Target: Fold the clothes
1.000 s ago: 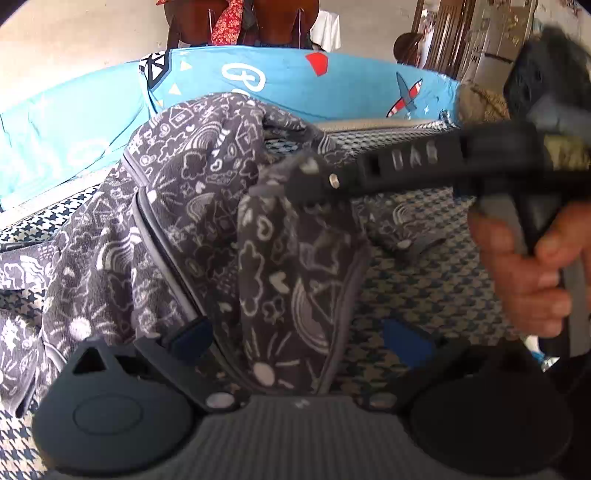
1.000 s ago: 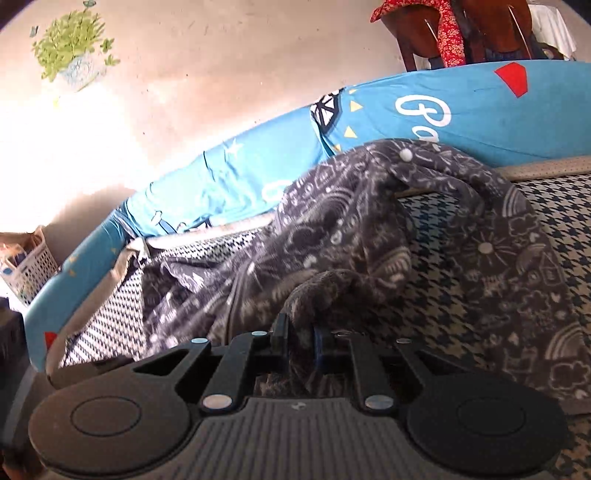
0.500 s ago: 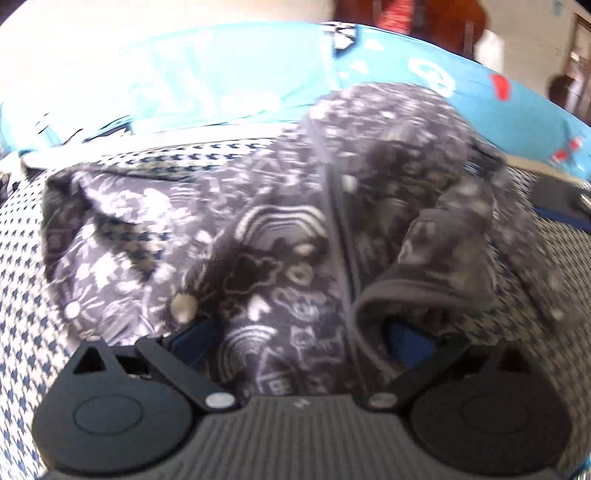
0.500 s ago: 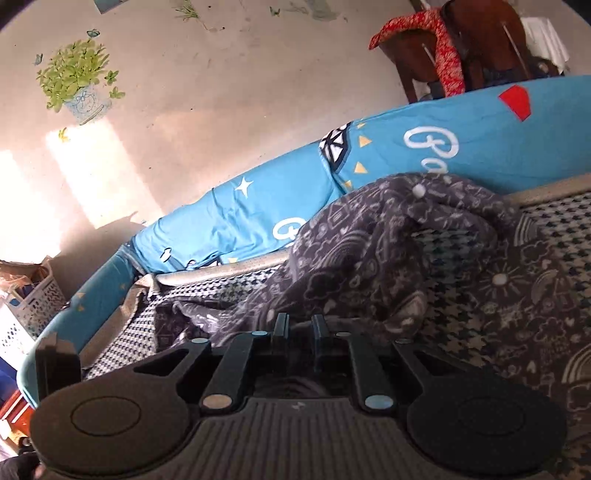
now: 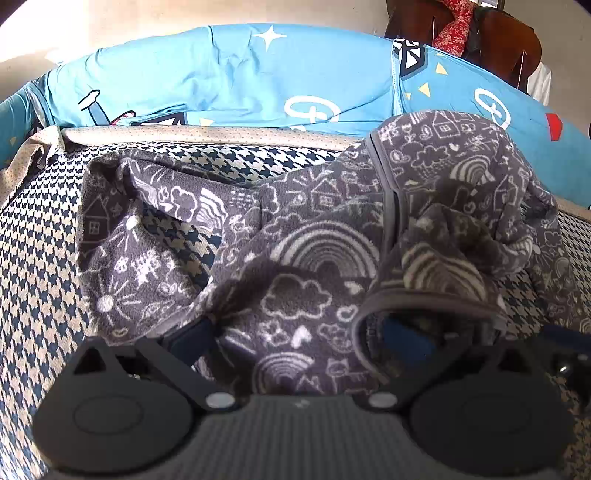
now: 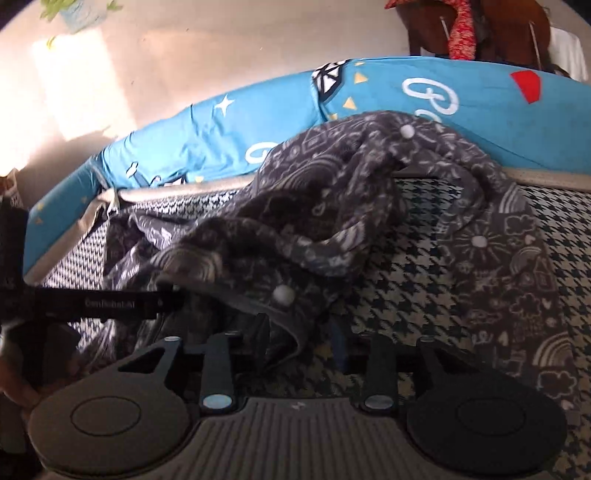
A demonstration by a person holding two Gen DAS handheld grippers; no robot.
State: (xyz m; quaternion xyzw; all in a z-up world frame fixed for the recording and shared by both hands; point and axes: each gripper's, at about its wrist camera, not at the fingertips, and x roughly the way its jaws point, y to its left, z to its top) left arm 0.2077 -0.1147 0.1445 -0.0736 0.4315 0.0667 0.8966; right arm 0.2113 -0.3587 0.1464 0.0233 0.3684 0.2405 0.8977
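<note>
Setting: houndstooth mattress [image 5: 33, 266], blue printed bolster [image 5: 229, 85] along its far edge, pale wall behind, wooden chair [image 6: 480, 26] at top right.

Left wrist view: grey patterned fleece garment [image 5: 317, 258] lies crumpled across the mattress, a zipper edge running down its middle. Left gripper [image 5: 295, 343] stands wide, and fleece fills the gap. The left finger [image 5: 188, 338] touches cloth; the right finger is buried under a rolled hem, so I cannot tell whether the pads press. Risk: closing here would likely bunch 2 or more layers and make a lumpy fold.

Right wrist view: right gripper [image 6: 299, 339] has its jaws opening, a hem of the garment [image 6: 295, 229] draped between them, resting against the left finger [image 6: 258, 332] and clear of the other. Risk: the released hem may slump into the heap and undo the fold. The other gripper reaches in from the left and could snag the cloth. Image soft and dim; the garment's sleeves and far side cannot be sorted out.
</note>
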